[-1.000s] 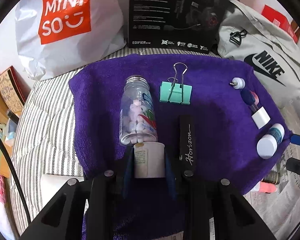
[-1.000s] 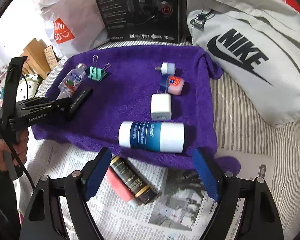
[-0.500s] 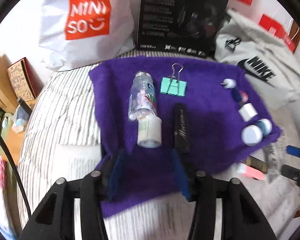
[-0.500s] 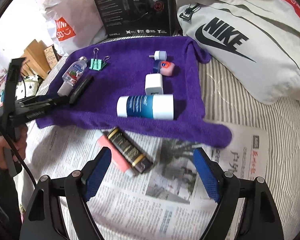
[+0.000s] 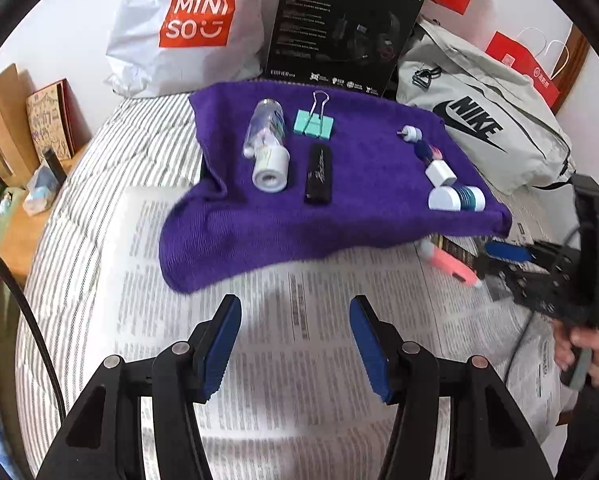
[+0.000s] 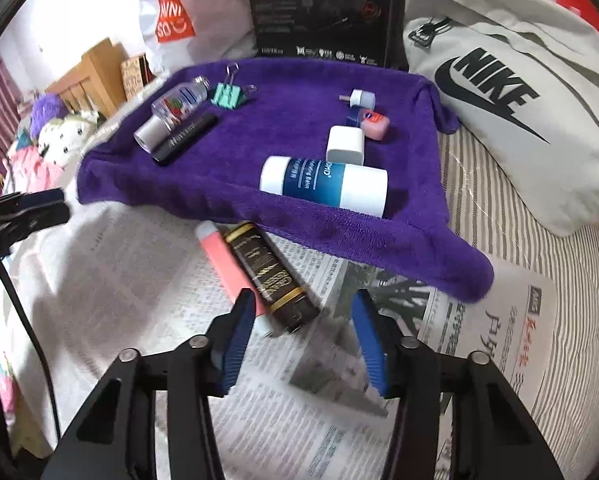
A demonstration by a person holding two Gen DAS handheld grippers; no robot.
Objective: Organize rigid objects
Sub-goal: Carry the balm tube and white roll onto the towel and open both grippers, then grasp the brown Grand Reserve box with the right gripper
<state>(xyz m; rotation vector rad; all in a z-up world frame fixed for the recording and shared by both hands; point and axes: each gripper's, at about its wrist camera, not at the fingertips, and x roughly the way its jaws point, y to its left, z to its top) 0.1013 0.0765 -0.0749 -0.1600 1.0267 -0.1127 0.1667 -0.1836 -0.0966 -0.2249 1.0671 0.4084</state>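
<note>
change: left tool (image 5: pixel 295 344) has let go of the bottle (image 5: pixel 268 144), now lying on the purple towel (image 5: pixel 259 236), and drawn back, jaws spread, empty | right tool (image 6: pixel 303 336) jaws just narrowed, nothing pinched, around the brown tube (image 6: pixel 271 276) just off the towel's near edge | meaning: tube looks next

Left tool (image 5: pixel 295 342) released the bottle (image 5: pixel 268 148), backed off — right tool (image 6: pixel 303 338) narrowed over black tube (image 6: pixel 269 276).

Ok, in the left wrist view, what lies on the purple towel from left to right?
Clear plastic bottle with white cap → mint-green binder clip → small white plug → white-and-teal balm tube.
</note>
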